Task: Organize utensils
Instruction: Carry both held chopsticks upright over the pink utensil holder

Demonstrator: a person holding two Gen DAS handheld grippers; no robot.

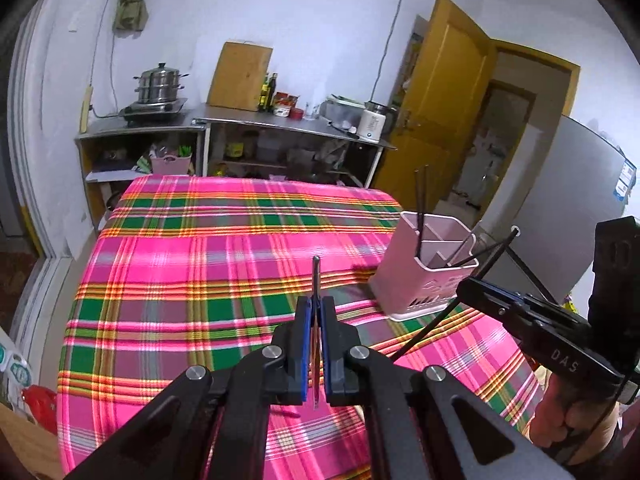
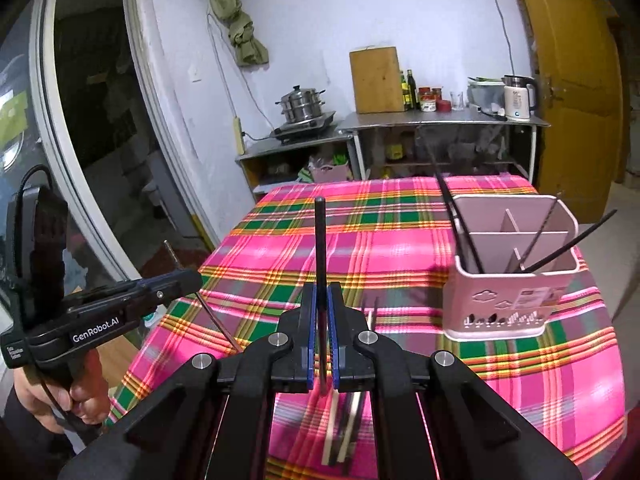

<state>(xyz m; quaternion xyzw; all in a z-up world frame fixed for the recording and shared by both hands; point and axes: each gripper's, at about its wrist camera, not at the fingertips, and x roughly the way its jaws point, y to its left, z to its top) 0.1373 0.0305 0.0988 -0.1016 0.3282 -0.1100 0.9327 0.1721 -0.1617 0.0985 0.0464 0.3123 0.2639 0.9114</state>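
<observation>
Both grippers are held above a table covered in pink, green and yellow plaid cloth. The left gripper has its jaws closed on a thin brown chopstick, which stands nearly upright between the blue pads and extends above and below them. The right gripper has its jaws closed on a black chopstick, likewise upright, its tip rising above the fingers. In the left wrist view the right gripper appears at the right edge, with its black chopstick slanting across it near the holder. A pink holder with internal dividers stands on the cloth toward the right side of the table, ahead of the right gripper. Several black chopsticks already lean inside its compartments, some in the left section and some in the right. More chopsticks lie flat on the cloth under the right gripper, partly hidden by its frame. A hand grips the left gripper's handle.
</observation>
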